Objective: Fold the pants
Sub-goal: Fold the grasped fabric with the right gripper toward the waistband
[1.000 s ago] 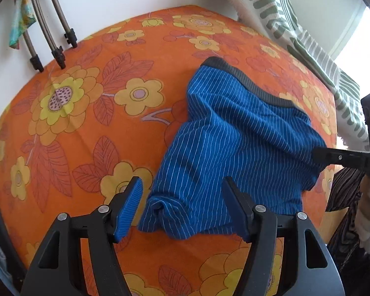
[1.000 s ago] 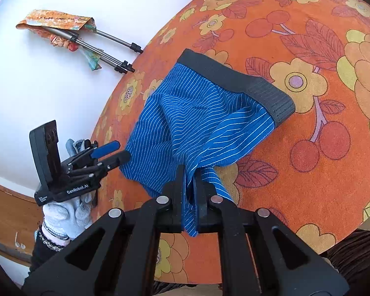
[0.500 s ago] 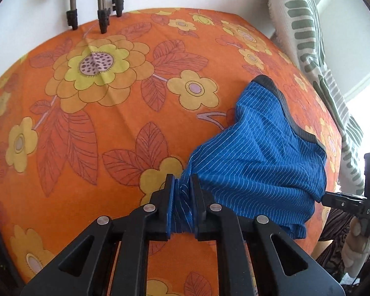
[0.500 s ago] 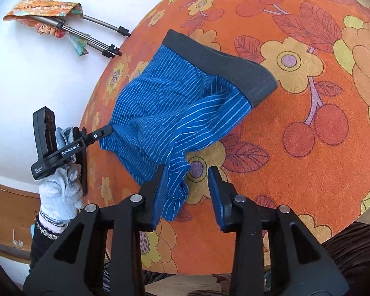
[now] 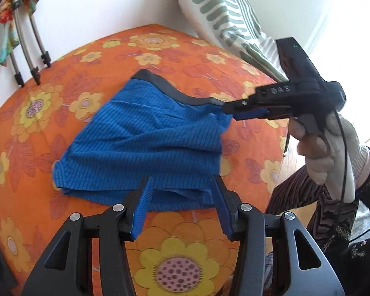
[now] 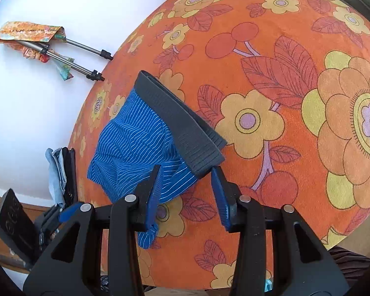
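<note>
The blue striped pants (image 5: 145,145) lie on the orange flowered desk (image 5: 180,49), dark waistband (image 6: 182,128) toward the wall. The left claw (image 5: 182,204) stands spread, its pads over the near hem of the pants, gripping nothing. The right claw (image 6: 186,194) is also spread, with the waistband corner and a hanging fold between its pads; whether they touch is unclear. Only the left view shows the gloved right hand (image 5: 330,148); there the claw tips at the waistband are blurred. The right view cuts off the left claw's tips at its lower left edge.
</note>
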The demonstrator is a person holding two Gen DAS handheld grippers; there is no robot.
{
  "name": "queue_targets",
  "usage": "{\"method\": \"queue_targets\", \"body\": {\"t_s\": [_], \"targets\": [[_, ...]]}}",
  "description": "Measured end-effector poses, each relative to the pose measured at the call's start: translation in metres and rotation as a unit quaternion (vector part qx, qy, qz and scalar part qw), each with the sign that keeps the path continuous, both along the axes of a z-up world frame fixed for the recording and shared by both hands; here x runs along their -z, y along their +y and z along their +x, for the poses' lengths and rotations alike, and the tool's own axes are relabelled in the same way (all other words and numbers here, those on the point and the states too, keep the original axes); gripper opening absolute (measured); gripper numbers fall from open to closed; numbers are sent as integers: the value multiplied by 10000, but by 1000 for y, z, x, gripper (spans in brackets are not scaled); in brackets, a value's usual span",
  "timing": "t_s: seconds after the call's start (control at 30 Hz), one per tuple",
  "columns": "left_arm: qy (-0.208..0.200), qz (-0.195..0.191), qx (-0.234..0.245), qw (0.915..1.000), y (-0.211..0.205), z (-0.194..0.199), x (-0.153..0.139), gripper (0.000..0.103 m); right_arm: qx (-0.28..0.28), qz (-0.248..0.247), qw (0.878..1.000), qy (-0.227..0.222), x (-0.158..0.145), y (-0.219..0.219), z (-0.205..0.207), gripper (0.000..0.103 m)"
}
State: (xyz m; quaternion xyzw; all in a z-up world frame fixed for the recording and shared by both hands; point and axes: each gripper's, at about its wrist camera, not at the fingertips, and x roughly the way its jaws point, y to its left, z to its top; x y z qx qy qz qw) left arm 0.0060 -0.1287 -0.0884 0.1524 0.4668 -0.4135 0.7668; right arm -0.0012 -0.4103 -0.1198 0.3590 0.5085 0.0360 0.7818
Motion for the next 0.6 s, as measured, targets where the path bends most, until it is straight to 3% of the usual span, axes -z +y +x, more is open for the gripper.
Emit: {"method": "queue_targets", "body": {"t_s": [0.17,0.33,0.43,0.47,0.6], "targets": [[-389,536,351,9972,-35,-34,25,48,187,411,9989,130,17,-12,4,42],[-411,880,114,9952,-45,-23,48,46,65,459,9989,67,21,-5,12,43],[-132,819,-49,9965,-42,-11,55,6,37,533,9986,-16,22,-2,17,42],[-109,768,-83,9970,-40,-9,55,6,38,507,9987,-54,21,-1,18,31],[173,454,-125,9987,-32,-14,41,5,-77,242,9993,-284,8,3,22,16]]}}
